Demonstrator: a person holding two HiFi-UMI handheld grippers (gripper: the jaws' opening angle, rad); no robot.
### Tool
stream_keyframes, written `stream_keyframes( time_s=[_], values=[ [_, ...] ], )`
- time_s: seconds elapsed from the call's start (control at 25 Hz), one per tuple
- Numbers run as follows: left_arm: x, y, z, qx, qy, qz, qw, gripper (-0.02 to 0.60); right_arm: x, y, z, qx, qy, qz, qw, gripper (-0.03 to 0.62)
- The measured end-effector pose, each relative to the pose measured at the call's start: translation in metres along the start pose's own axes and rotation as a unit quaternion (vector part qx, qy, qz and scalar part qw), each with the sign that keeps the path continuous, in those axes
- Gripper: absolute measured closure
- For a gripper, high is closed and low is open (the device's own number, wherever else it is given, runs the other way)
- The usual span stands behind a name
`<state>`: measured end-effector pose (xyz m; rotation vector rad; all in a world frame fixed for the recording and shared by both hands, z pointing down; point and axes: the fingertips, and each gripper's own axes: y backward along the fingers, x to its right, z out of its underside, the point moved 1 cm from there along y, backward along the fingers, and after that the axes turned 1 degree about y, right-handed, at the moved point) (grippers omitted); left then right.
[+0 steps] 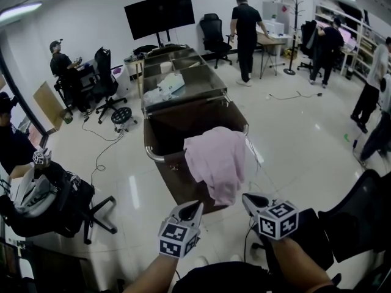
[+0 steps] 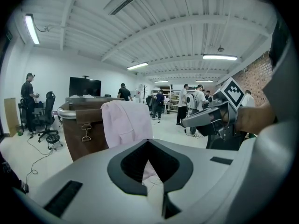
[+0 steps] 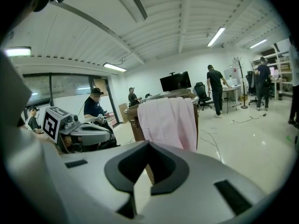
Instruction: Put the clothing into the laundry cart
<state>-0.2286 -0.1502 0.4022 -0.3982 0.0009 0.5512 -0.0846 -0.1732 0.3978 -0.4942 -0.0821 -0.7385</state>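
Centre frame, a soft, pale pink garment (image 1: 215, 160) drapes in loose folds over the near rim of the boxy, brown-sided, metal-rimmed laundry cart (image 1: 153, 155). Much of it hangs outside, so the task looks only partly done. At the bottom, the left tongs (image 1: 195, 206) and right tongs (image 1: 248, 198) are closed, empty, and short of the cloth.

You're in an open office-lab: beyond your fingers (image 1: 190, 210) stand desks (image 1: 272, 39), swivel chairs (image 1: 214, 34), a big screen (image 1: 159, 14), shelving (image 1: 342, 18) and people (image 1: 245, 32) working, with cables (image 1: 287, 95) across a glossy floor (image 1: 293, 133).
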Motion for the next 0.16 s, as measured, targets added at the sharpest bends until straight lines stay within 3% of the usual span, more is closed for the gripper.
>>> stream_keyframes(
  time_s=[0.16],
  values=[
    [0.0004,0.0015,0.0046,-0.018,0.005,0.001,0.9998,0.583,0.0,-0.0011,0.0001,0.0,-0.001,-0.002,1.0,0.583]
  ],
)
